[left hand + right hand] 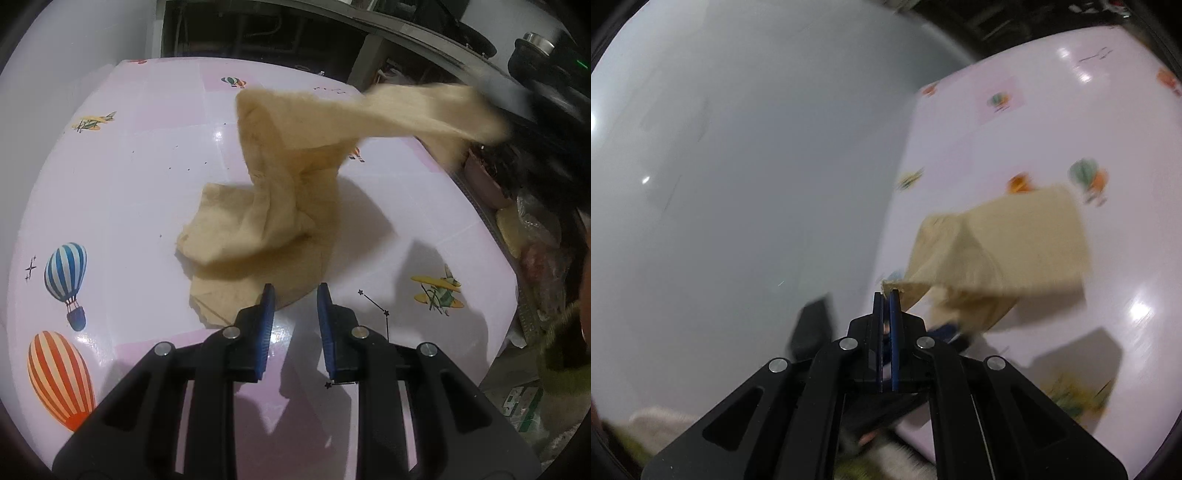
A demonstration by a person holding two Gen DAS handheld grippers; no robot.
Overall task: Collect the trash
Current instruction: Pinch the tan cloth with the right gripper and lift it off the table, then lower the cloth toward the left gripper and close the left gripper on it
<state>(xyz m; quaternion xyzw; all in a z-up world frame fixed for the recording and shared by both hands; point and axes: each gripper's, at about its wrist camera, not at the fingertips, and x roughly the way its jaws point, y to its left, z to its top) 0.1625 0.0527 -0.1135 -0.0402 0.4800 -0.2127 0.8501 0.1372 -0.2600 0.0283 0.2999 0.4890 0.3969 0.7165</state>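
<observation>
A tan cloth (pixel 258 221) lies partly on the table (pixel 129 184), near the table's middle. One end of the cloth is lifted off the surface and stretches up toward the table's far right corner, where it blurs. The lower folds still rest on the pink tabletop, which is printed with balloons and planes.

The right gripper (pixel 886 293) has its fingers (pixel 894 332) pressed together on a corner of the cloth, and the cloth (pixel 997 251) hangs from that pinch over the table (pixel 1052 110).

The left gripper (pixel 295 291) hovers over the near edge of the cloth. Its blue pads (pixel 267 321) stand a narrow gap apart with nothing between them. The cloth's near edge lies just beyond and left of the tips.
</observation>
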